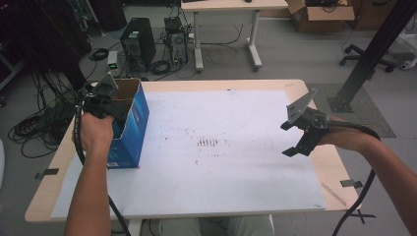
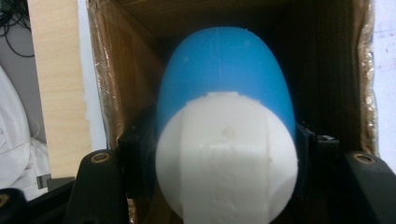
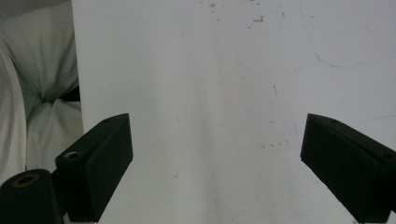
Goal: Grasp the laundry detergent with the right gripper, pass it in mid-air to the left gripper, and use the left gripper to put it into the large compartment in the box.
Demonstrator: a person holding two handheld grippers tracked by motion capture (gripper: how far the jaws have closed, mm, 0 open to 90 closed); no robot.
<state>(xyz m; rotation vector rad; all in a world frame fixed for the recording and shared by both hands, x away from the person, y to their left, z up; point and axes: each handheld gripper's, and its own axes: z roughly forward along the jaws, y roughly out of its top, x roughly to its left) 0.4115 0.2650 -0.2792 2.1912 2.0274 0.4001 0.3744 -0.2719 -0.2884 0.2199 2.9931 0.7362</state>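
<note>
The left tongs (image 2: 224, 154) pinch a blue-and-white egg-shaped plastic capsule (image 2: 224, 116) inside the open blue cardboard box (image 1: 130, 123) at the tabletop's (image 1: 236, 196) left edge; the high view hides the capsule. The right tongs (image 1: 294, 138), spread and empty, hover near the right edge.

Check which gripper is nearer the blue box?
Left. The left gripper sits at the blue box opening, holding a blue-and-white object inside; the right gripper hovers across the table.
</note>
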